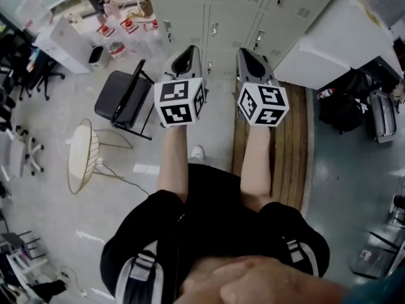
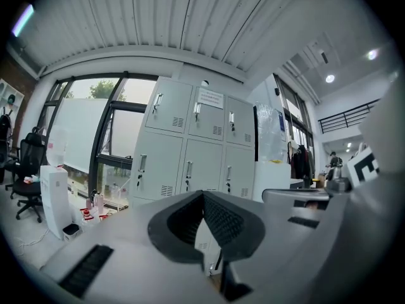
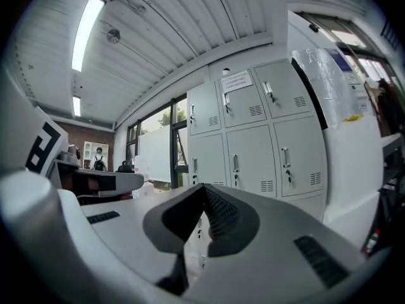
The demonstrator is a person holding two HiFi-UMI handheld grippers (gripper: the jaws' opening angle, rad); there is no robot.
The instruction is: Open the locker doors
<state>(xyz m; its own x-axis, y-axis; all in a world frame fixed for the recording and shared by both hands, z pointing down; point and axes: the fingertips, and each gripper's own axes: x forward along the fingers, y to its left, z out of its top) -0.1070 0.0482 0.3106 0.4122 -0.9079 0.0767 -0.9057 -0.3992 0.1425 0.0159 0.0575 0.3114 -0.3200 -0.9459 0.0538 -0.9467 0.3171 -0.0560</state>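
Observation:
A bank of grey lockers point(image 1: 221, 14) stands ahead of me, and every door in sight is closed, each with a small handle and key. I hold both grippers level and side by side, pointing at the lockers and still well short of them. The left gripper point(image 1: 188, 50) has its jaws together with nothing between them. The right gripper point(image 1: 244, 53) is the same, shut and empty. In the left gripper view the lockers point(image 2: 190, 151) fill the middle beyond the closed left gripper point(image 2: 204, 195). In the right gripper view the lockers point(image 3: 253, 138) rise behind the closed right gripper point(image 3: 204, 189).
A black folding chair point(image 1: 123, 97) and a wire-frame stool point(image 1: 80, 154) stand on the floor to my left. A wooden slatted platform point(image 1: 292, 144) lies at my right, beside a large white cabinet point(image 1: 335, 43) and black bags point(image 1: 345, 109). Bottles point(image 1: 120, 27) sit by the window.

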